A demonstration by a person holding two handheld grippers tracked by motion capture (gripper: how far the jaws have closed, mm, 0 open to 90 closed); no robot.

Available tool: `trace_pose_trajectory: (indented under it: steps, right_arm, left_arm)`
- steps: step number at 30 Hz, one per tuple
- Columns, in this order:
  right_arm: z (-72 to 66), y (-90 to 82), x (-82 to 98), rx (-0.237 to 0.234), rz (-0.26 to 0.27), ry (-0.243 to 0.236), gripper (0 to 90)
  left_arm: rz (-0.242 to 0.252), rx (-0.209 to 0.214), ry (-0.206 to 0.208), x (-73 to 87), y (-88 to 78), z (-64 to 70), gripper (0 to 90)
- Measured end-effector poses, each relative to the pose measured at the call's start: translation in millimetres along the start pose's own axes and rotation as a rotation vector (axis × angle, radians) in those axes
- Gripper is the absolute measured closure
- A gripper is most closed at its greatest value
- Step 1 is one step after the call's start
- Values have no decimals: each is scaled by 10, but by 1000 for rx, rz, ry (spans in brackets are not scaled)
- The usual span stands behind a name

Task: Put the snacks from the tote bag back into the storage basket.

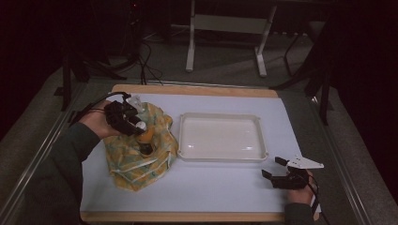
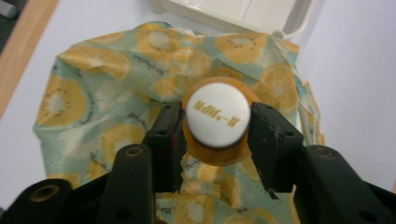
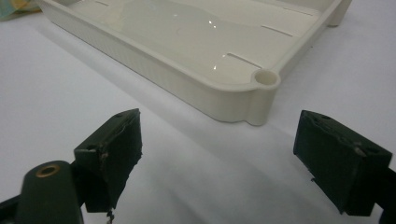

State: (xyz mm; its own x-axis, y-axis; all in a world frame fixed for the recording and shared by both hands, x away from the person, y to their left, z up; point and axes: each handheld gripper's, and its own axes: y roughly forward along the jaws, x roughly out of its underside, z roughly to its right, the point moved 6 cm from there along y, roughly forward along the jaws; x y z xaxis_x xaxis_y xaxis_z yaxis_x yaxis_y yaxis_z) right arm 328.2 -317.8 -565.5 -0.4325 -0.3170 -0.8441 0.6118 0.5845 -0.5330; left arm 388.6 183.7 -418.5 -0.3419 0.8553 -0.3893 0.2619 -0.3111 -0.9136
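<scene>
One marking shows clearly — orange lettering printed on the white round cap (image 2: 218,115) of the orange bottle, seen in the left gripper view. It stands upside down from that camera and is blurred, a short word followed by a dash and another character; the letters themselves cannot be made out. The fruit-print cloth (image 2: 116,74) beneath carries small dark script lines beside the citrus slices — too small and soft to read.
</scene>
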Motion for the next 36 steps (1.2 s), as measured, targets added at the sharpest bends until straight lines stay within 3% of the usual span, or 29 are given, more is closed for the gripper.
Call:
trace_pose_trajectory:
  steps: [15, 22, 29, 36]
  right_arm:
    - [-1, -2, 0, -3, 1, 0, 150]
    - [-1, -1, 0, -3, 1, 0, 150]
    - [-2, 0, 0, -4, 0, -1, 150]
    - [-2, 1, 0, -7, -1, -1, 150]
  left_arm:
    - [-76, 39, 23, -63, 80, -17, 553]
    - [-91, 48, 25, -85, 96, -17, 538]
    - [-102, 53, 12, -104, 74, -15, 584]
    - [-120, 46, 28, -141, 74, 3, 588]
